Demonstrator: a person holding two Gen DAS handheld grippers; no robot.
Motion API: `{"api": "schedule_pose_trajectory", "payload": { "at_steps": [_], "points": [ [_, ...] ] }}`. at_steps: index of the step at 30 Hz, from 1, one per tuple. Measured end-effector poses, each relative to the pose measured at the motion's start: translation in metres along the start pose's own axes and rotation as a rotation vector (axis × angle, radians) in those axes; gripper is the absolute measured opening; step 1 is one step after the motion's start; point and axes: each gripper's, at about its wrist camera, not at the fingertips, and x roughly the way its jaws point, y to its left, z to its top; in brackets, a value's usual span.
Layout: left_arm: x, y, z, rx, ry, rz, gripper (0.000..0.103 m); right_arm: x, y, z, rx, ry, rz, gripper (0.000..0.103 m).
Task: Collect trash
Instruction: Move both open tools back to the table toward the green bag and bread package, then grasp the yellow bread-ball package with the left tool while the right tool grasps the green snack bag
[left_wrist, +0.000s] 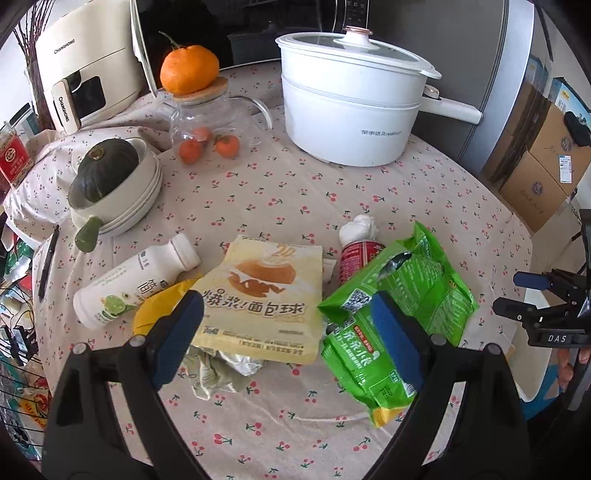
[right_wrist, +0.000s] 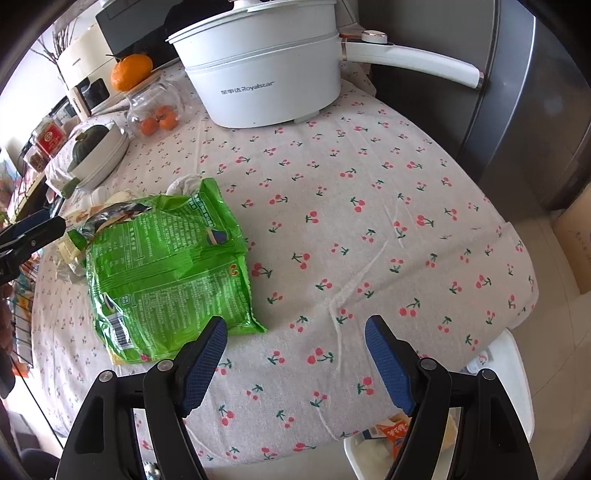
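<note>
On the cherry-print tablecloth (left_wrist: 280, 192) lies a pile of trash: a yellow bread pouch (left_wrist: 266, 299), a torn green snack bag (left_wrist: 402, 295), a white drink bottle (left_wrist: 136, 280) on its side, a red can (left_wrist: 356, 254) stuffed with tissue, and a crumpled wrapper (left_wrist: 218, 369). My left gripper (left_wrist: 286, 321) hovers open over the pouch, one pad above the green bag. My right gripper (right_wrist: 297, 332) is open over bare cloth, just right of the green bag (right_wrist: 166, 266); it also shows as the right gripper (left_wrist: 517, 295) at the table's edge.
A white electric pot (left_wrist: 351, 110), a glass jug (left_wrist: 207, 125) with an orange on its lid, and stacked bowls (left_wrist: 125, 199) holding a green squash stand at the back. A white bin (right_wrist: 517, 380) with cartons inside sits below the table's near edge. Cardboard boxes (left_wrist: 543, 155) stand beside the table.
</note>
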Motion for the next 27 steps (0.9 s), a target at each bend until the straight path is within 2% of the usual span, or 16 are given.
{"api": "schedule_pose_trajectory", "payload": {
  "at_steps": [5,9,11,13,14,15,16,19,22,27],
  "points": [
    [0.004,0.027,-0.003,-0.079,0.033,-0.005,0.092,0.024,0.023,0.008,-0.023,0.012,0.033,0.079],
    [0.003,0.051,-0.006,-0.198,0.038,-0.057,0.092,0.050,0.035,0.007,-0.051,0.051,0.001,0.078],
    [0.001,0.057,-0.009,-0.220,0.038,-0.061,0.092,0.055,0.044,0.005,-0.097,0.022,-0.033,0.076],
    [0.000,0.062,-0.012,-0.242,0.039,-0.068,0.091,0.057,0.056,0.001,-0.179,-0.011,-0.094,0.051],
    [0.000,0.065,-0.013,-0.253,0.041,-0.075,0.090,0.057,0.061,0.000,-0.214,-0.023,-0.092,0.045],
    [0.001,0.067,-0.013,-0.263,0.044,-0.082,0.088,0.056,0.065,-0.001,-0.231,-0.020,-0.093,0.032],
    [0.001,0.069,-0.014,-0.271,0.047,-0.087,0.088,0.055,0.066,-0.002,-0.236,-0.013,-0.096,0.026],
    [0.003,0.072,-0.014,-0.291,0.055,-0.101,0.085,0.051,0.059,-0.002,-0.210,0.011,-0.063,0.014],
    [0.007,0.073,-0.011,-0.317,0.063,-0.119,0.085,0.037,0.044,0.000,-0.161,0.006,-0.057,0.008],
    [0.023,0.072,-0.006,-0.355,0.103,-0.143,0.081,0.006,0.018,-0.002,-0.126,-0.039,-0.062,0.007]
  ]
}}
